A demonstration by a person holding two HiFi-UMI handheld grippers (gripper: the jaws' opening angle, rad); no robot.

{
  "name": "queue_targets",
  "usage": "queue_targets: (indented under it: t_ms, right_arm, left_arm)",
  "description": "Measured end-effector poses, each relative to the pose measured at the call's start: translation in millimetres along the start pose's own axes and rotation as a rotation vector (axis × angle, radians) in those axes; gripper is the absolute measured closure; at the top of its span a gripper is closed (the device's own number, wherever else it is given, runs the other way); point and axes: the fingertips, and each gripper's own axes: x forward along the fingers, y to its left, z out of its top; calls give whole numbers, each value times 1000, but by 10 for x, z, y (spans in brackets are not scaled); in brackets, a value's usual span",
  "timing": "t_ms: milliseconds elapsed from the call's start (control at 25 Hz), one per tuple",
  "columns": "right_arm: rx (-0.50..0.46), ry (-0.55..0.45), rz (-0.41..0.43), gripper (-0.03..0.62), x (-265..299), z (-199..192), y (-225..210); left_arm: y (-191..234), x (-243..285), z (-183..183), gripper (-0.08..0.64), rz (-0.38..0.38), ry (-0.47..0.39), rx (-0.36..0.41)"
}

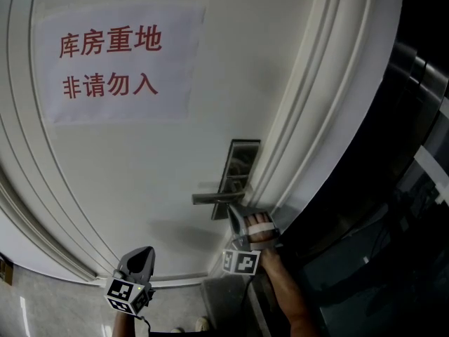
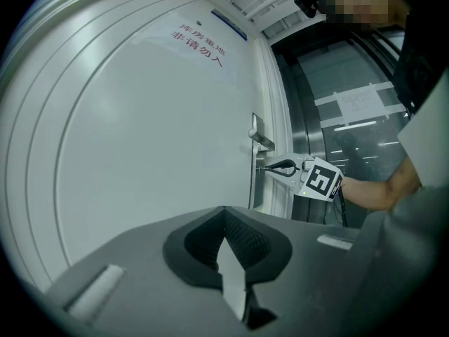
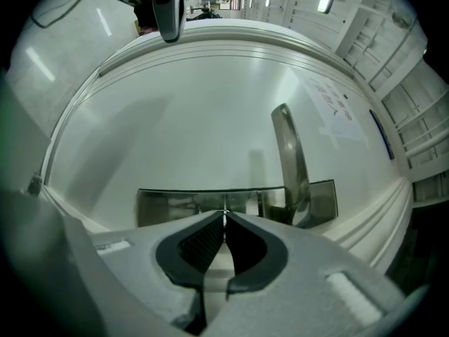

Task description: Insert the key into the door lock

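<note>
The key (image 2: 262, 168) is a thin metal sliver, right up against the lock plate (image 2: 257, 182) just below the door handle (image 2: 261, 140). Its tip meets the plate, though how deep it sits cannot be told. The right gripper (image 2: 269, 168) has it, jaws pressed together with the key pinched at their very tips. From the right gripper view the key (image 3: 224, 215) shows edge-on, poking out from between the dark pads toward the grey lock plate (image 3: 175, 206), with the lever handle (image 3: 291, 160) just off to one side.

From the head view, the right gripper (image 1: 235, 210) sits directly beneath the handle (image 1: 217, 197), nose to the plate (image 1: 240, 161). The person's hand (image 1: 261, 236) is wrapped around it and its marker cube (image 1: 242, 262) faces the camera.

The left gripper (image 1: 145, 251) hangs low and well apart from the lock, in front of the plain white door (image 1: 140, 181). Its own view shows the jaws (image 2: 224, 213) drawn together at the tips, with nothing pinched between them and only white door beyond.

Higher on the door is a white paper sign (image 1: 116, 62) with red characters. To the right of the door frame runs a dark, glassy panel (image 1: 393, 216).
</note>
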Motion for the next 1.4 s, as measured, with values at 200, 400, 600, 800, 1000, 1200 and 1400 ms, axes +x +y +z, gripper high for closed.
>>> queue_targets:
  t_ms: [200,400,600,800,1000,1200,1400]
  right_arm:
    - [0,-6,-7,578,-2,3,1]
    - [7,-17,-22,577,-8,1,2]
    - [49,-29,-27,571,-19,1,-15]
    - [138,-53,-5,401,-62,-10,25]
    - [196,-49,-11,350,-134,-26,25]
    - [426,-66,-3,358,-326,-62,-75]
    - [760,-99,15,415,-549,-118,-121]
  left_arm:
    - [14,-11,-7,557,2,-1,-9]
    - [19,-15,-11,557,2,2,-9]
    - [13,-28,-8,557,2,0,-10]
    - [11,-42,-7,557,-2,4,-7]
    - [-19,-46,11,557,-10,4,-3]
    - [-72,-63,9,557,-21,8,6]
    - [-135,-82,8,557,-34,13,16]
